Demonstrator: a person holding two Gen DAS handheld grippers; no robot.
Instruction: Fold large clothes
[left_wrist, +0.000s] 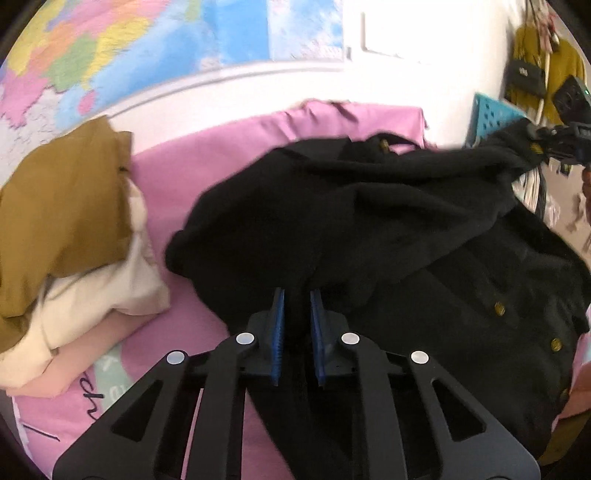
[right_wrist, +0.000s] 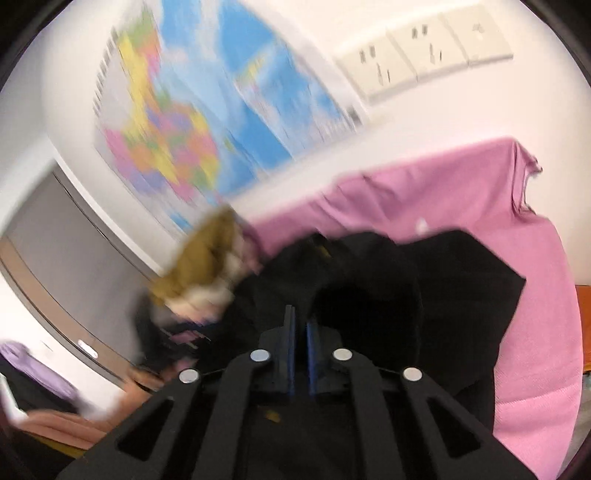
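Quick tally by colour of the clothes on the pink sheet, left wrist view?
Black: 1, the black cardigan
Mustard: 1, the mustard garment topping the stack
Cream: 1, the cream garment beneath it
Peach: 1, the peach garment at the bottom
Total: 4

Little here can be read. On the pink sheet (left_wrist: 177, 206), near its lower left corner, dark cursive handwriting shows the letters "ch" (the rest is cut off), beside a pale green patch with faint white marks. The wall map's (left_wrist: 155, 48) lettering is too blurred.
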